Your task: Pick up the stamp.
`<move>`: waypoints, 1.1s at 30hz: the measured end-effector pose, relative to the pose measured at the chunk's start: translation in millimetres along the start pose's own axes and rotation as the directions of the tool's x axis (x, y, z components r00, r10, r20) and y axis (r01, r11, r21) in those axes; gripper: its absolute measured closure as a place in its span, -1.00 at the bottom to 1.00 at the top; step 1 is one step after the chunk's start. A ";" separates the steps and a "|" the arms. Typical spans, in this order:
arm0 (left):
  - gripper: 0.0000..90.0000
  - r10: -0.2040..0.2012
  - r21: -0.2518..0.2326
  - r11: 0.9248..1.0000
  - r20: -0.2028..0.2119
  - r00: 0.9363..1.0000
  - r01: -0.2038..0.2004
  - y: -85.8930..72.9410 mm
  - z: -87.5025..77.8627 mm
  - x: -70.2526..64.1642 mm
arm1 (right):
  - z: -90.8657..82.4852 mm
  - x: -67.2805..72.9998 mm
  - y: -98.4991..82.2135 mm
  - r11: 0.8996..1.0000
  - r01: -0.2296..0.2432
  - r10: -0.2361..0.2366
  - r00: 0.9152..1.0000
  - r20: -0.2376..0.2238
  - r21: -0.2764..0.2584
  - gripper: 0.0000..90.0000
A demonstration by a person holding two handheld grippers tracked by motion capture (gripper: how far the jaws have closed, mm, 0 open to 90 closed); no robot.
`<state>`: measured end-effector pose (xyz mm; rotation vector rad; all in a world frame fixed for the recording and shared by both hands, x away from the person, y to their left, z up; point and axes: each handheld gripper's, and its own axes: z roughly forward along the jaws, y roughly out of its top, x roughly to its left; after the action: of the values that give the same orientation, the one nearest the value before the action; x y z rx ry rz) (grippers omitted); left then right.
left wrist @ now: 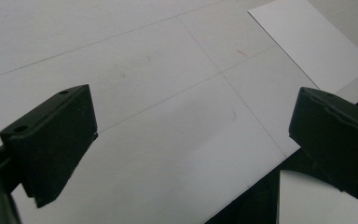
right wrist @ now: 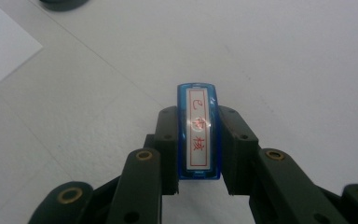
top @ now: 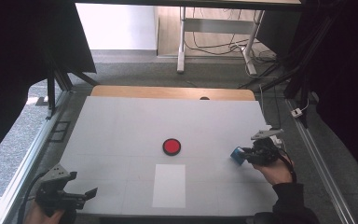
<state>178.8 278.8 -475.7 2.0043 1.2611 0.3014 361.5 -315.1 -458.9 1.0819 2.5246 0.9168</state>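
Right tongs (right wrist: 198, 154) pinch a blue stamp (right wrist: 198, 130) by its long sides, its length pointing straight ahead over the desk (top: 121, 126), a red disc (top: 171, 146) well beyond, while left tongs (left wrist: 191, 140) stand spread.

The stamp (top: 237, 154) sits right of the disc (top: 171, 146), paper sheet (top: 169, 185) probably nearer.

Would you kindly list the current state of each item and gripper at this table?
Blue translucent stamp with a red-lettered white label: clamped, label facing up.
Right gripper: shut on the stamp.
Left gripper: open, holding nothing.
Round red ink pad in a black case: uncovered, untouched.
White paper sheet: flat on the table, untouched.
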 end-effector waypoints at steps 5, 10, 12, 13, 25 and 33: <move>-0.98 0.007 0.000 1.000 0.004 1.000 -0.007 -0.2 -0.3 -0.6 | -4.8 6.3 2.9 0.999 0.001 -0.001 1.000 -0.021 -0.032 0.59; -0.97 0.009 0.000 1.000 0.007 1.000 -0.009 -0.3 -0.3 -0.6 | -9.1 13.9 7.3 0.998 0.018 -0.019 1.000 -0.019 -0.059 0.59; -0.97 0.009 0.000 1.000 0.006 1.000 -0.009 -0.3 -0.1 -1.0 | -10.7 16.9 8.8 0.998 0.026 -0.027 0.999 -0.027 -0.062 0.59; -0.97 0.014 0.001 1.000 0.008 1.000 -0.014 -0.2 -0.2 -1.0 | -11.2 18.3 9.3 0.997 0.027 -0.030 0.999 -0.032 -0.070 0.59; -0.97 0.021 0.003 1.000 0.019 1.000 -0.021 0.0 -0.1 -0.9 | -17.7 33.5 17.9 0.992 0.045 -0.053 0.996 -0.066 -0.120 0.59; -1.00 0.012 -0.003 1.000 0.011 1.000 -0.011 -0.8 -1.2 -0.8 | -21.7 43.1 23.9 0.987 0.060 -0.074 0.993 -0.094 -0.148 0.59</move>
<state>177.2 278.9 -475.2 2.0089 1.2420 0.2968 335.4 -281.2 -426.1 0.9239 2.5096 1.1423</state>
